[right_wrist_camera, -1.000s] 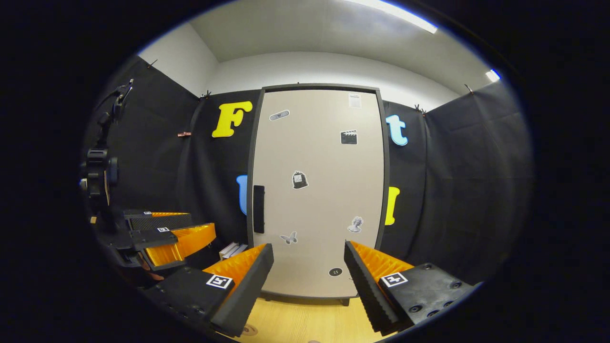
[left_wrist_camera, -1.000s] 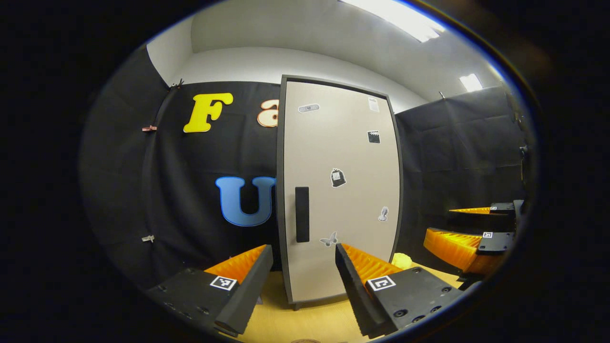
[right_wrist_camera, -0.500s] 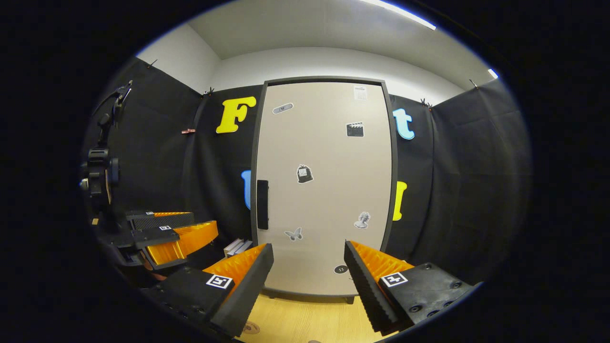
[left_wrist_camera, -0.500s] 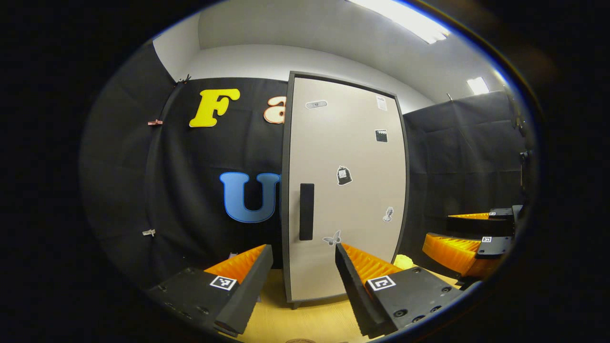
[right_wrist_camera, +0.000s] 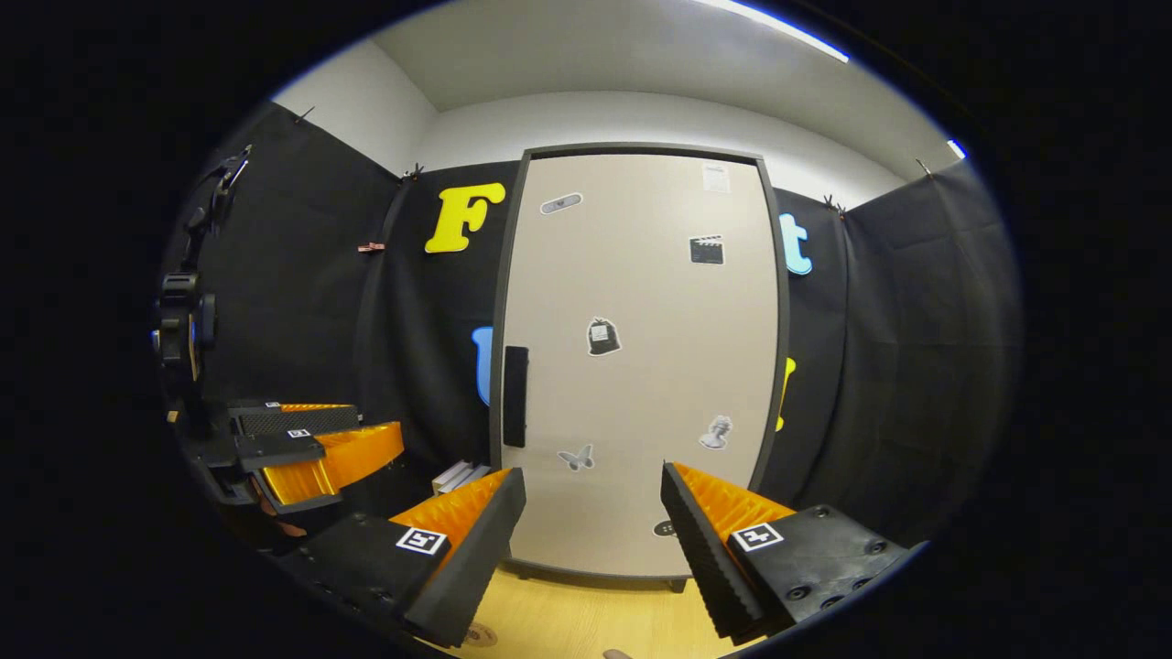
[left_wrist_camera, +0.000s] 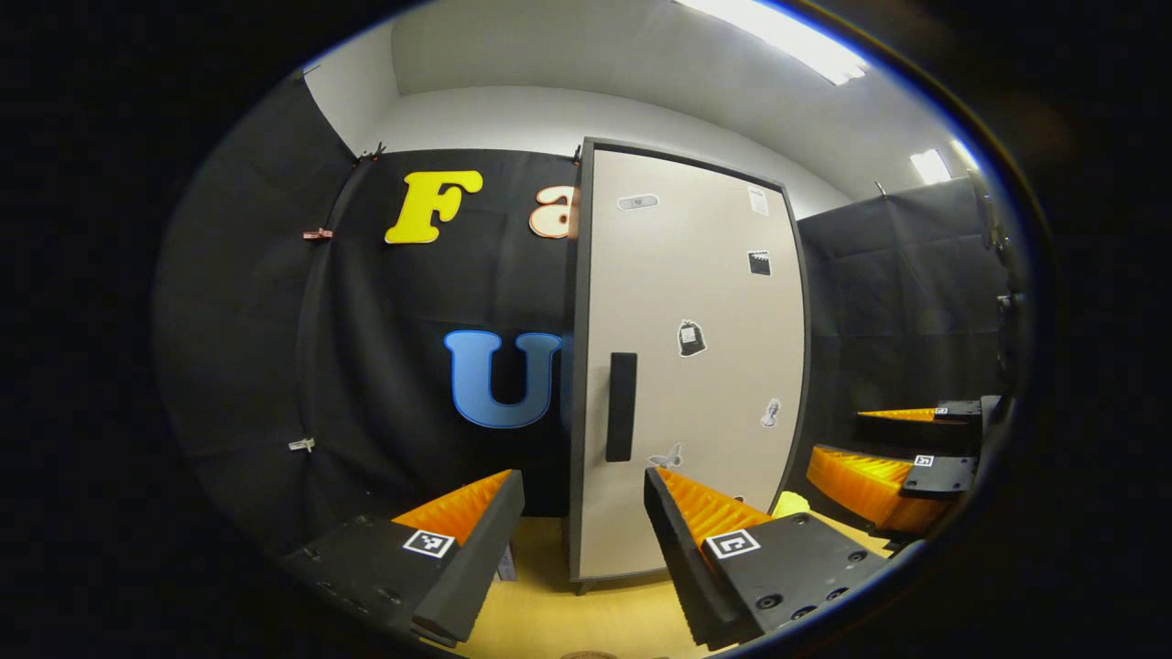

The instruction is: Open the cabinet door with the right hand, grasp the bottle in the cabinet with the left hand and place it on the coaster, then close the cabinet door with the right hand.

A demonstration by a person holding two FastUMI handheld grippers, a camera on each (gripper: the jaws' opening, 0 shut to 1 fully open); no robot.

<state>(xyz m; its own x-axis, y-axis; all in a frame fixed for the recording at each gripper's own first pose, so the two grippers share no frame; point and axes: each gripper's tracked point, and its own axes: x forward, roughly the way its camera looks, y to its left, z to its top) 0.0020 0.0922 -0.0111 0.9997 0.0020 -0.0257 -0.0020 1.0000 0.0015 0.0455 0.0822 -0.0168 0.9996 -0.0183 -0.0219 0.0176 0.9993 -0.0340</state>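
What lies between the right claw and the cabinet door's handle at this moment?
Nothing: in the right gripper view the open right claw faces the closed cabinet door, and the stretch up to the handle is bare air above the wooden table.

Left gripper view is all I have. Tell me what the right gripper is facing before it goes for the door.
Observer: The right gripper is open and faces the cabinet door almost square on. The door is shut.
Operator: Give me the handle's place from there.
Observer: The handle is a dark upright bar at the door's left edge, above and left of the right gripper's fingers, not between them.
Operator: Report what is off to my left.
Observer: A dark stand with gear on it rises behind the left gripper, against the booth wall.
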